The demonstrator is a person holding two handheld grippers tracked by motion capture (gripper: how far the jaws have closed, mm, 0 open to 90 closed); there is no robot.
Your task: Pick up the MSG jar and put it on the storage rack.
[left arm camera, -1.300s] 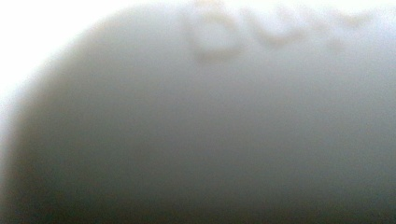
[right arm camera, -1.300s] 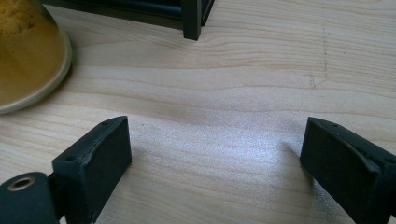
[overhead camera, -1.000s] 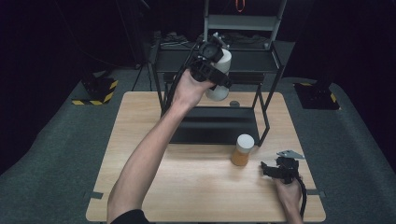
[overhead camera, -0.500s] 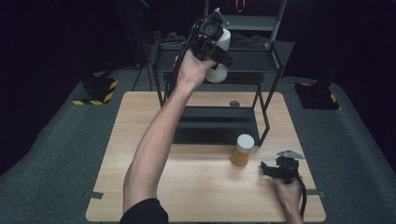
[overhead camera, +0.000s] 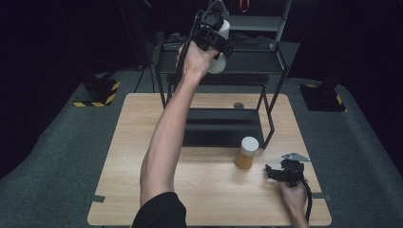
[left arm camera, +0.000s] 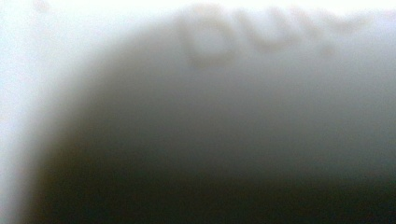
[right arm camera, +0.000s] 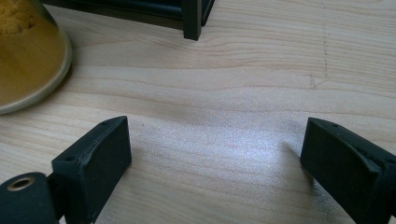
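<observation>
The left gripper (overhead camera: 216, 40) pinches a white jar (overhead camera: 220, 33) high over the far rack (overhead camera: 247, 61); blurred letters (left arm camera: 261, 32) can't be read. The right gripper (right arm camera: 215, 154), spread, rests near the amber jar (overhead camera: 246, 153).

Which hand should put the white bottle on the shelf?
Probably the left: the left gripper grips the white bottle up by the black shelf. The right gripper rests open on the table.

Open tongs (right arm camera: 215, 163) over wood table (right arm camera: 261, 79), jar (right arm camera: 23, 56) top-left.
</observation>
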